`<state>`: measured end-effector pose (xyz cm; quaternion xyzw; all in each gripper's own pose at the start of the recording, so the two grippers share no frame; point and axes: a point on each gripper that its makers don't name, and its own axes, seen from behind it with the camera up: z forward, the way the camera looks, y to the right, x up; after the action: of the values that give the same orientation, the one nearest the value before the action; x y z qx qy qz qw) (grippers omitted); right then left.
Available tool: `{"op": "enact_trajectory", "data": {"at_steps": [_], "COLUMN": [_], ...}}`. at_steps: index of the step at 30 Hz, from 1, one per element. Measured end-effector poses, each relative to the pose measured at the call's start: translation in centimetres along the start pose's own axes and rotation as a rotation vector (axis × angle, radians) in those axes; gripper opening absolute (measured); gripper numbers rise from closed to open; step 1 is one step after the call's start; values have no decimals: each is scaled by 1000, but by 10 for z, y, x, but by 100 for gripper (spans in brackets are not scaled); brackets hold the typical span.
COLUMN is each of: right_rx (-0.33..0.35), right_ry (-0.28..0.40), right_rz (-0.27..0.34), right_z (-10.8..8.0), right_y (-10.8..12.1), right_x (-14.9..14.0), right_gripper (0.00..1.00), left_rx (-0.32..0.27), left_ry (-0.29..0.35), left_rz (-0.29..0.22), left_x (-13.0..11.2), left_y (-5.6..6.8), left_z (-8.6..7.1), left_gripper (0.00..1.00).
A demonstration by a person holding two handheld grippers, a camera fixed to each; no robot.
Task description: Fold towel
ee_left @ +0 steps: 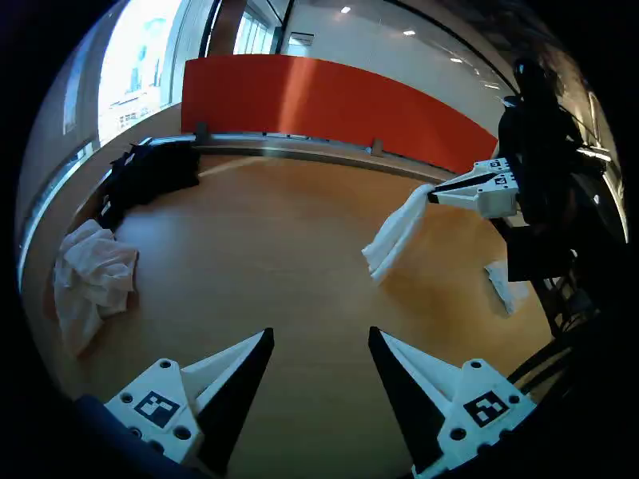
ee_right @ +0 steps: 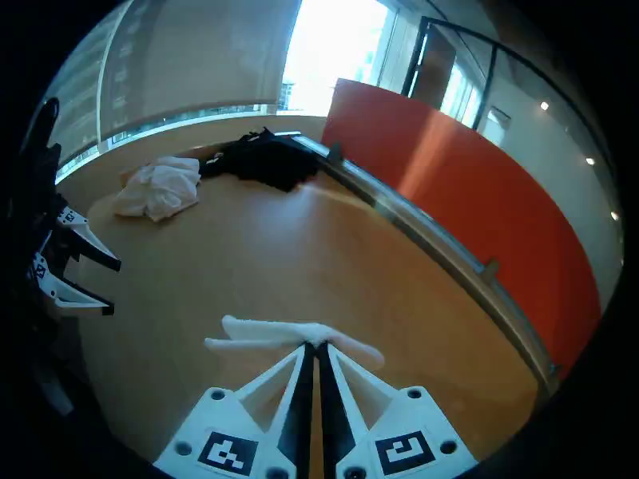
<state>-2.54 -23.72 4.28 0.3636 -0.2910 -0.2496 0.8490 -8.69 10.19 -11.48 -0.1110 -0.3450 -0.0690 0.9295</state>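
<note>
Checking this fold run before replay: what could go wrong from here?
1. The right gripper pinches the towel at one spot. It hangs bunched and could slip out.
2. The left gripper is open and empty, so the towel may land crumpled on the table.
3. The crumpled white cloth nearby could be grabbed by mistake.

Wooden tabletop, orange partition along its far edge above a metal rail, black bundle near the corner, bright windows beyond, ceiling lights overhead.
</note>
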Motion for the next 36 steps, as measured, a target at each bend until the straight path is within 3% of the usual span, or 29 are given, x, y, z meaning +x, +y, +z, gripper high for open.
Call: {"op": "enact_trajectory", "data": {"at_steps": [19,36], "right_rx": [-58,-138], "right_ry": [14,-19], "right_rz": [21,77], "right_z": [-41,-99], "right_y": [45,113], "right_x": [-3,-53], "right_gripper": [4,4], "left_rx": [-17,16], "left_ry": [14,11], "left_rz": [14,36], "left_x": [8,13], "left_y": [12,14], "left_z": [1,5], "left_gripper": [87,88]}}
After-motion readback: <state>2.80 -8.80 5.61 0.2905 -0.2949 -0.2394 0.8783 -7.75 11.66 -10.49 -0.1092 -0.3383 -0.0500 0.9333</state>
